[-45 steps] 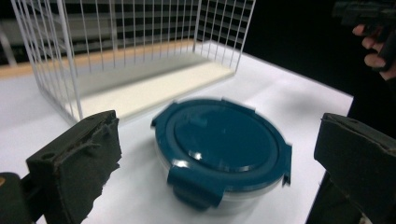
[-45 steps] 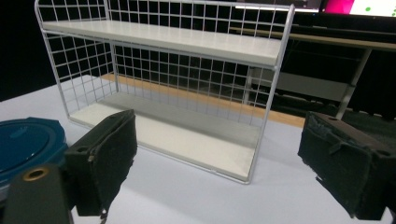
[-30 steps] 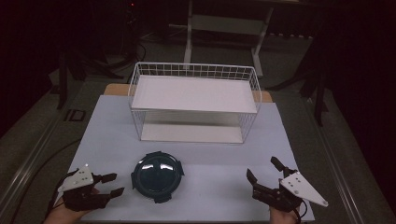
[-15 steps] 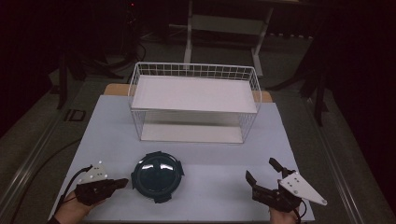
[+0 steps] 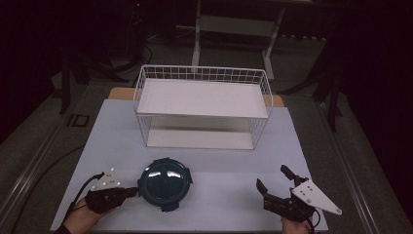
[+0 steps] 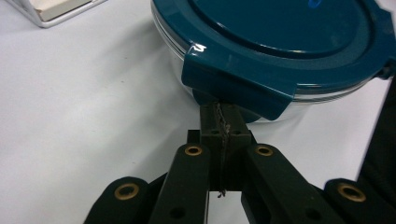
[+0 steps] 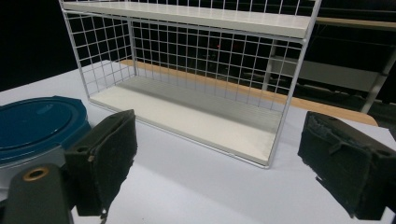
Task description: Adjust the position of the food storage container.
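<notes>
Teal-lidded container (image 5: 164, 181) on table (image 5: 224, 161), left gripper (image 5: 127, 192) at its 9 o'clock, 2 jaws pressed together empty, tips under its lid tab (image 6: 238, 84), right gripper (image 5: 273, 179) at 3 o'clock, well apart, jaws spread wide.

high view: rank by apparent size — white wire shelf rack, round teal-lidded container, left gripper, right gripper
1. White wire shelf rack, by far the largest.
2. Round teal-lidded container.
3. Right gripper, jaws open, and left gripper, jaws shut: too alike to rank.

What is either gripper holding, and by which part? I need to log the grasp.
Nothing is held. The left gripper is shut with nothing between its jaws, tips just under a latch flap of the blue-lidded container. The right gripper is open.
</notes>
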